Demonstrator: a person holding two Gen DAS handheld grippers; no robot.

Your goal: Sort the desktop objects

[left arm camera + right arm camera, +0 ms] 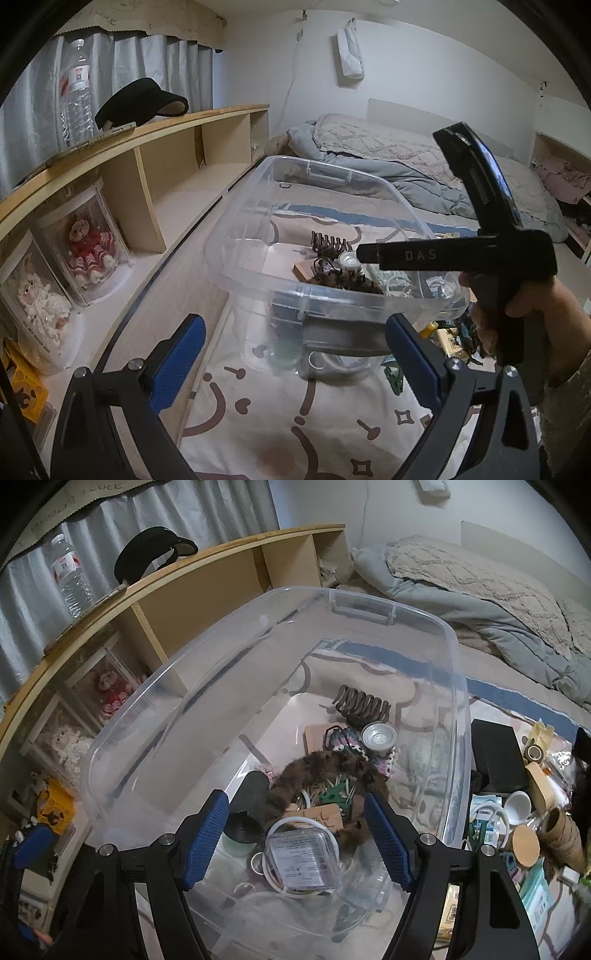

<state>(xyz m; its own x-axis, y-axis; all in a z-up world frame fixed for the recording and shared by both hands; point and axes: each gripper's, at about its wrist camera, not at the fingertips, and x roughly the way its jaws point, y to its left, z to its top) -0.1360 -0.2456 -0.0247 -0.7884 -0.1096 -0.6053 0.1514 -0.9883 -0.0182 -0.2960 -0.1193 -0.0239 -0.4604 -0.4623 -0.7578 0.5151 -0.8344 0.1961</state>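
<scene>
Both claws open — empty, right claw (295, 834) above bin (458, 686)

The left gripper (295, 354) stands with jaws wide apart, nothing between them, before a clear bin (258, 236) on the bed (280, 424). Hair clips (330, 245) lie inside. At right, a hand (524, 314) holds the right gripper (480, 251) over the bin.

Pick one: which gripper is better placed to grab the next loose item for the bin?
Probably right. The unsorted pile, like the white cup, lies on that side of the clear bin; the right gripper hangs open and empty over the bin. The left gripper is open too, but sits by the bin's near wall.
</scene>
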